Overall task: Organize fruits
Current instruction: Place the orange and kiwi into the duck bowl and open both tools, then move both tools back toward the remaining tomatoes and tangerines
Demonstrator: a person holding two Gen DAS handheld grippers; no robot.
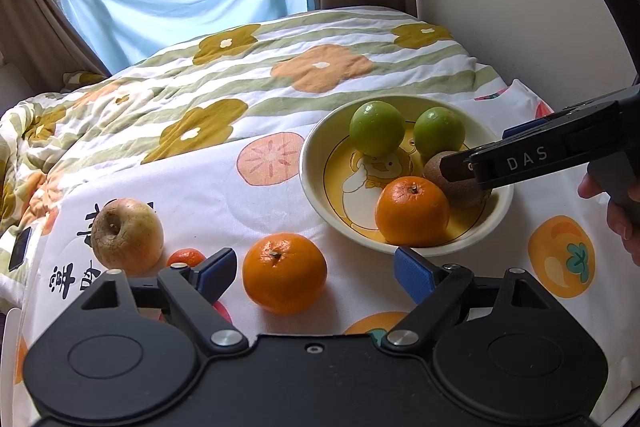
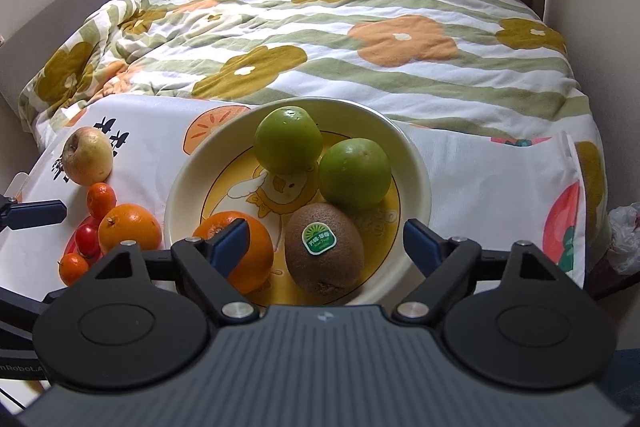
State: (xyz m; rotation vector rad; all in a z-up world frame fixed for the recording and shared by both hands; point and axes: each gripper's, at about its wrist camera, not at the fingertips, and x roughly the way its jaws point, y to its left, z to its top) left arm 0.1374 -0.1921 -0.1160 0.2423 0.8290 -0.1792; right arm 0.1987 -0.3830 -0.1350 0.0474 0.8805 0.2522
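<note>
The right claw (image 2: 325,243) stands released over the kiwi (image 2: 325,249), which rests in the bowl (image 2: 416,163). The left claw (image 1: 314,271), spread and empty, frames the orange (image 1: 285,273) just beside the bowl — lower squarely, then squeeze gently.

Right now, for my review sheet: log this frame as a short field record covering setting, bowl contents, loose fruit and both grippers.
setting: bed with flowered quilt; fruit-print cloth spread over it
bowl: two green fruits, kiwi with sticker, orange
loose on cloth: apple, orange, small mandarins, cherry tomato
left gripper: open, empty, loose orange between its fingers
right gripper: open over bowl, kiwi between fingers, pads clear of it
</note>
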